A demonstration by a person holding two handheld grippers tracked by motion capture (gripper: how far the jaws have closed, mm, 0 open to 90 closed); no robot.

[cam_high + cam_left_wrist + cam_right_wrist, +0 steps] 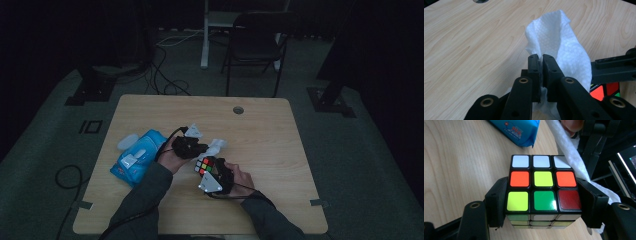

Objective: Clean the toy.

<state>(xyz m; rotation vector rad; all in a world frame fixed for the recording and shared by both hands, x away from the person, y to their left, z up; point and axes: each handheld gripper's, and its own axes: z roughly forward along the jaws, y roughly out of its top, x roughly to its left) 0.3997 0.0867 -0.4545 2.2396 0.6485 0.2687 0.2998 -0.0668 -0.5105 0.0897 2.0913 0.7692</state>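
Observation:
A scrambled colour cube (pixel 543 188) sits clamped between the two jaws of my right gripper (pixel 544 202), held above the wooden table (pixel 260 130); in the high view the cube (pixel 205 165) shows near the table's middle. My left gripper (pixel 541 65) is shut on a white wipe (pixel 560 42), which stands up crumpled beyond the jaws. In the high view the left gripper (pixel 194 147) is just behind and left of the cube, the wipe (pixel 216 146) hanging from its tip. The wipe (pixel 571 152) passes close behind the cube.
A blue pack of wipes (pixel 137 156) lies on the table's left side, by my left wrist. A round cable hole (pixel 238 110) is near the far edge. A dark chair (pixel 255 42) and cables (pixel 165 75) are on the floor beyond the table.

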